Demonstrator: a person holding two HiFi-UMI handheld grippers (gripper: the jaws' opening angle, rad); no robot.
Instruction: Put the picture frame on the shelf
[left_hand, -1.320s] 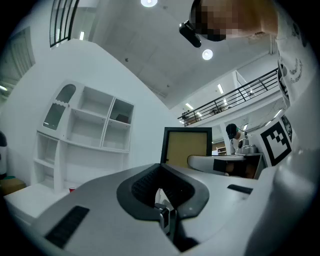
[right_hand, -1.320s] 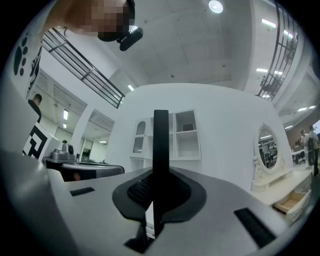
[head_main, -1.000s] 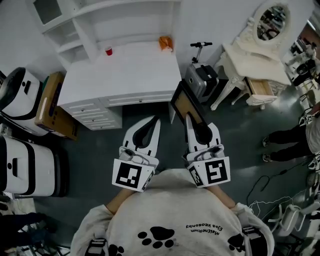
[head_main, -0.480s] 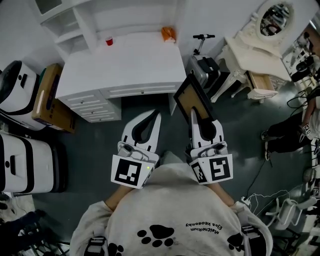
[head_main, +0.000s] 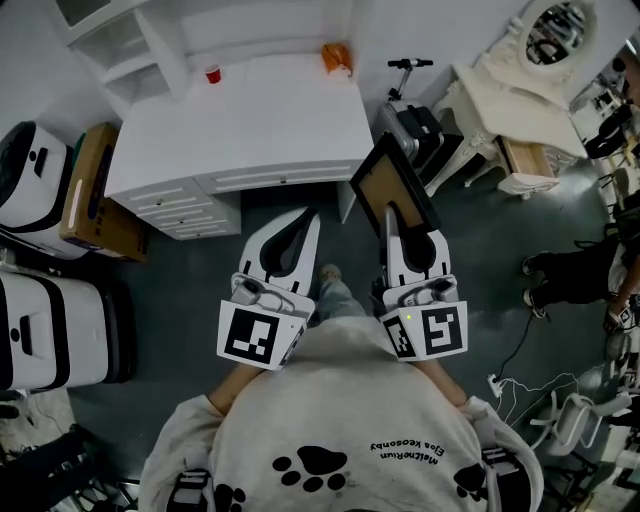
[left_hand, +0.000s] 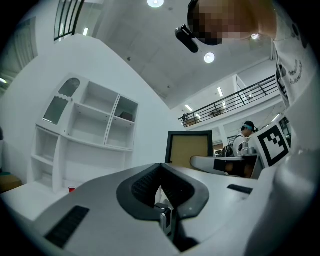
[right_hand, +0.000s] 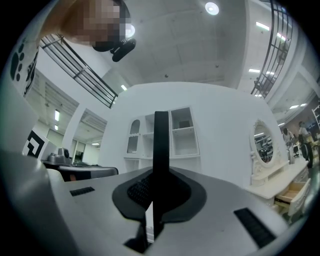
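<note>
A black picture frame (head_main: 392, 192) with a tan centre is held out in front of me, with my right gripper (head_main: 391, 212) shut on its lower edge. In the right gripper view the frame (right_hand: 161, 145) shows edge-on as a thin dark bar rising from between the jaws of that gripper (right_hand: 160, 172). My left gripper (head_main: 308, 216) hangs beside it, shut and holding nothing; its jaws (left_hand: 160, 167) meet. In the left gripper view the frame (left_hand: 189, 148) stands upright to the right. The white shelf unit (head_main: 150, 45) rises at the back of the white desk (head_main: 240, 125) ahead.
On the desk stand a red cup (head_main: 212, 73) and an orange object (head_main: 335, 57). A scooter and dark case (head_main: 412, 130) stand right of the desk, then a cream vanity with mirror (head_main: 520, 85). A cardboard box (head_main: 95, 195) and white machines (head_main: 45, 330) are on the left. A person (head_main: 570, 275) stands at right.
Both grippers and the frame have moved a little closer to the desk. A foot now shows between the grippers. The right gripper's hold on the frame is unchanged.
</note>
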